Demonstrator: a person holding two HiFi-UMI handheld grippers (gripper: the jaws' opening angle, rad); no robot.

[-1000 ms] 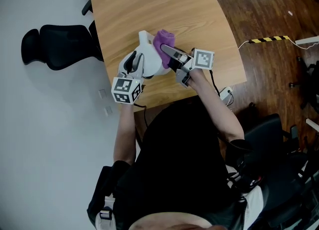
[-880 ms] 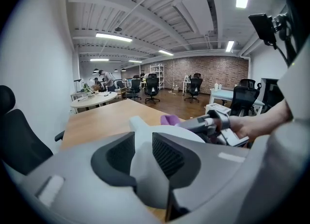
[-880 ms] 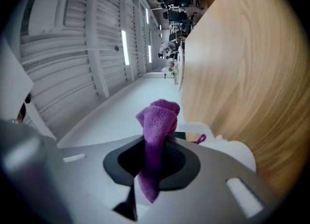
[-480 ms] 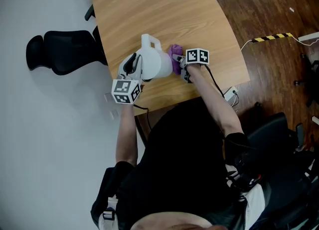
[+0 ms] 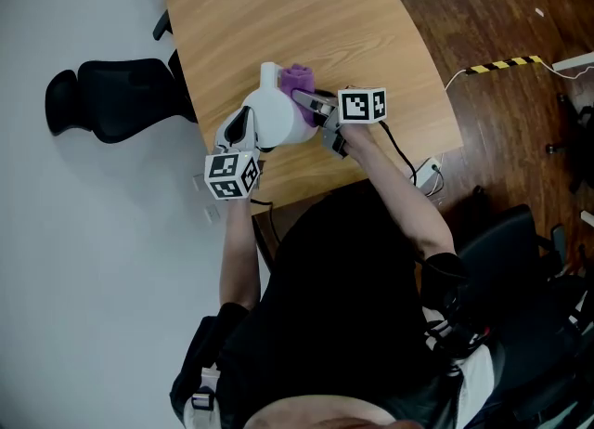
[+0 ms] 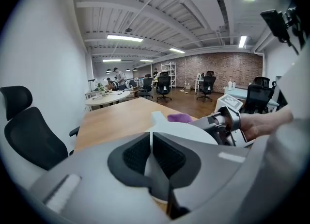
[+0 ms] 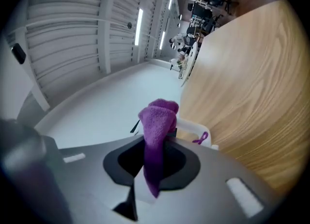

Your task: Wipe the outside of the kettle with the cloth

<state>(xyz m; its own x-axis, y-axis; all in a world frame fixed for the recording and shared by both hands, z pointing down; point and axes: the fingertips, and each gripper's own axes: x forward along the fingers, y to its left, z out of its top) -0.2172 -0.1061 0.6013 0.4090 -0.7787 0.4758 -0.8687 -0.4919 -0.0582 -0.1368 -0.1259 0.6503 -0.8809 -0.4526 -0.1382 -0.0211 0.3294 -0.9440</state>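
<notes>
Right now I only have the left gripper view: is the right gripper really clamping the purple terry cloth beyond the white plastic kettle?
Observer: Yes. The right gripper view shows the right gripper shut on the purple terry cloth, which bunches up above its pads.
Operator: Where is it on the kettle?
Observer: The head view puts it against the far side of the white plastic kettle, opposite the left gripper, which is clamped on the near side.

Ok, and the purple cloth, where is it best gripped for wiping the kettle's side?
Probably by the narrow gathered end of the purple cloth, as the right gripper has it: the bunched wad then sticks out past the jaws. Come from the side away from the white kettle.
</notes>
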